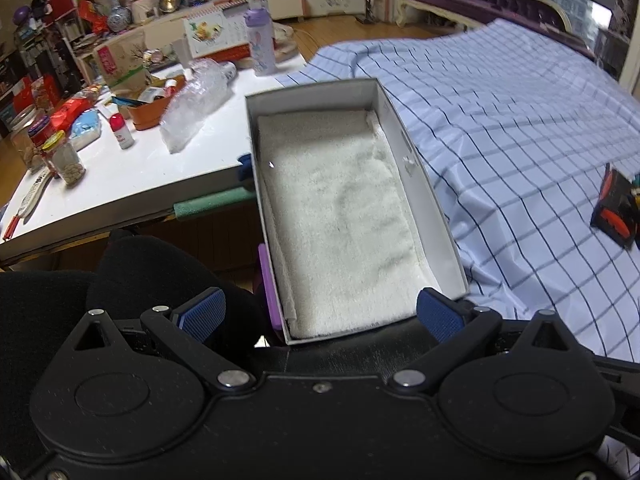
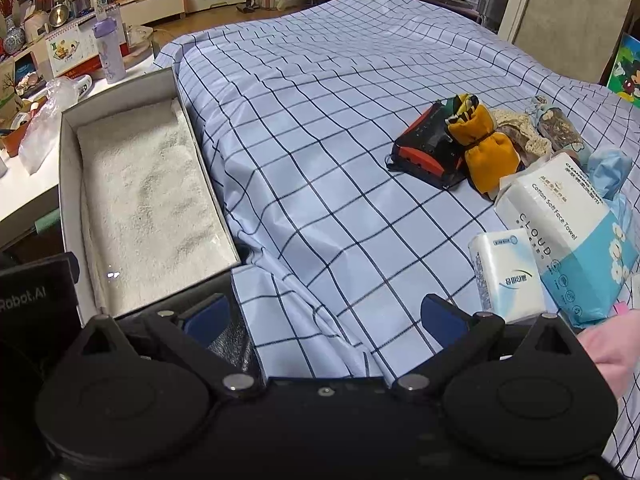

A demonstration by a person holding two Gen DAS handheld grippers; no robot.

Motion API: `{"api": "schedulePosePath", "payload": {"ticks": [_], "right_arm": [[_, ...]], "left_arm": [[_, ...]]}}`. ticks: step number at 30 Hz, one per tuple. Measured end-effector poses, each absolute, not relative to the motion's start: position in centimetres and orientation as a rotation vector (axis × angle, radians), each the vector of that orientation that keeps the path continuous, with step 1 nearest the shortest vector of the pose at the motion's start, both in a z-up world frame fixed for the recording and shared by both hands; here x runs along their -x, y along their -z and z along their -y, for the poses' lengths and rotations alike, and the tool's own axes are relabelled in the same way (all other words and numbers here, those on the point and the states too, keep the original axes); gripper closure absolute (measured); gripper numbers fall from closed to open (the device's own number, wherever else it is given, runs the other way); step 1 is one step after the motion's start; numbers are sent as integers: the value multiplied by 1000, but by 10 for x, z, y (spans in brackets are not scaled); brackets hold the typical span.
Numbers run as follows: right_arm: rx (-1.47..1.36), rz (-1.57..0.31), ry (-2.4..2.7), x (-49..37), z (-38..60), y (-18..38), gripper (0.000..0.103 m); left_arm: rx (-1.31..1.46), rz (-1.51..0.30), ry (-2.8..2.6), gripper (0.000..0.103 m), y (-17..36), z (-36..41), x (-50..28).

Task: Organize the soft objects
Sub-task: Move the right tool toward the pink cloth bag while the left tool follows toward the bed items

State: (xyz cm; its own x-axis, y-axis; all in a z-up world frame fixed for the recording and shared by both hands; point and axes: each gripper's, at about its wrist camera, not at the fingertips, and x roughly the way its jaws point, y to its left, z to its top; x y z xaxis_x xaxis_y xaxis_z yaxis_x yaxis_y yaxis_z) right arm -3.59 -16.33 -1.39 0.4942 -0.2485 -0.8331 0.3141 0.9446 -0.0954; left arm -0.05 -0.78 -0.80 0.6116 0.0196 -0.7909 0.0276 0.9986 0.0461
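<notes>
An open grey cardboard box (image 1: 416, 168) (image 2: 69, 184) lies at the left edge of the checked cloth, and a white fluffy towel (image 1: 340, 220) (image 2: 148, 208) lines its floor. My left gripper (image 1: 320, 316) is open at the box's near end, nothing between its blue pads. My right gripper (image 2: 324, 316) is open above the cloth, holding nothing. At the right of the right wrist view lie a yellow cloth pouch (image 2: 486, 152), a black and orange pouch (image 2: 424, 152) (image 1: 616, 208), a small tissue pack (image 2: 508, 276), a face towel pack (image 2: 568, 232) and a pale blue soft item (image 2: 610, 172).
A blue checked cloth (image 2: 340, 120) (image 1: 500, 128) covers the wide surface. Left of the box, a white table (image 1: 132, 176) carries jars, a clear plastic bag (image 1: 196, 108), a purple bottle (image 1: 260, 40) and clutter. A hand (image 2: 612, 356) shows at the right edge. Crocheted and patterned fabrics (image 2: 532, 132) lie behind the pouches.
</notes>
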Motion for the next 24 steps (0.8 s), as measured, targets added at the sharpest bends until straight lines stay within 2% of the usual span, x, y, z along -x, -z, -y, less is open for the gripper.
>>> {"api": "schedulePosePath", "payload": {"ticks": [14,24], "right_arm": [[-2,-1115,536,65,201,15,1],[-89,-1125,585,64,203,22,1]], "left_arm": [[-206,-1098,279,4,19,47,-13],[-198,-1101,371,4,14,53,-49]]}}
